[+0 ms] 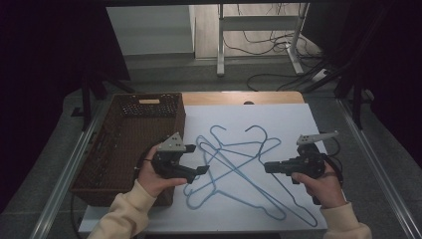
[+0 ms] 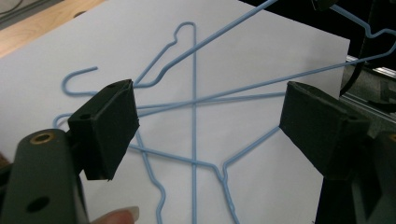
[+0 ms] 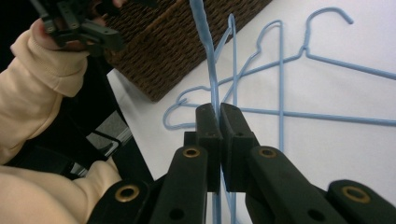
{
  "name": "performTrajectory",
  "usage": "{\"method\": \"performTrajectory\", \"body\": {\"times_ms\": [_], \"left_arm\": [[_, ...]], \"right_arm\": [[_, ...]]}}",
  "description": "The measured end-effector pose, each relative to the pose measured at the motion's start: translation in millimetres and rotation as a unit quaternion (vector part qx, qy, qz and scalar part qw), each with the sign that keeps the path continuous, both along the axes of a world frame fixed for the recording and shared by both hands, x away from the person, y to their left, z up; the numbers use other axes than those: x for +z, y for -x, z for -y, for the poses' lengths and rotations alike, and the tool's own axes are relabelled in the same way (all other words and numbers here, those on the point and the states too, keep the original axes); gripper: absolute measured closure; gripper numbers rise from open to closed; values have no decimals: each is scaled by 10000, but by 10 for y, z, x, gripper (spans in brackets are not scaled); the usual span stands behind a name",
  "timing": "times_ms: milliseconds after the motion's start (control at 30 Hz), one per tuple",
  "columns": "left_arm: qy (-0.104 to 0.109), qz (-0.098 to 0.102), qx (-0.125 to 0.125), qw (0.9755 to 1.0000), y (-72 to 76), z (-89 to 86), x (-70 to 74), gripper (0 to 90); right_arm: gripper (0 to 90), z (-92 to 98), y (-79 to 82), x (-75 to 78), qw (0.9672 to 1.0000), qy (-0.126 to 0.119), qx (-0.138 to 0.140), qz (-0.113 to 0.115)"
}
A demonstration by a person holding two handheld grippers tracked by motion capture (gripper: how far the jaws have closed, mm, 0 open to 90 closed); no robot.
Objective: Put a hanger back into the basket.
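Note:
Blue wire hangers lie crossed over one another on a white sheet. My right gripper comes in from the right and is shut on the wire of one blue hanger, which rises between its jaws. My left gripper hovers at the left edge of the pile, beside the basket, with its jaws open. Between its wide-apart pads the crossed hangers lie on the sheet below, untouched.
A brown wicker basket stands on the left, its corner close to the hangers. A wooden tabletop strip shows behind the white sheet. Metal rails run along both sides of the table. The left hand's cream sleeve is nearby.

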State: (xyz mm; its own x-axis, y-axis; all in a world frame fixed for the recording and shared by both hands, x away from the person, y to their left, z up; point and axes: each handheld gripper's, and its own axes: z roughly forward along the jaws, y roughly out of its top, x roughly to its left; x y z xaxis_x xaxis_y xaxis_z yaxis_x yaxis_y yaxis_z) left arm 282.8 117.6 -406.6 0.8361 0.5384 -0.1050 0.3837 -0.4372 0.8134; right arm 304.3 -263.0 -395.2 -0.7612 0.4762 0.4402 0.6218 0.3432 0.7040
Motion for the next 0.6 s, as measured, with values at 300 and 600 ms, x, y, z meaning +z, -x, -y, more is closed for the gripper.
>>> {"method": "performTrajectory", "body": {"times_ms": [300,600], "left_arm": [[-123,-94,-205,9997,-144,289,-96,221],[-73,-81,-342,9994,-192,412,-117,229]], "right_arm": [[870,3,26,-9,9999,4,85,-68],[870,6,41,-24,9998,-37,139,-102]]}}
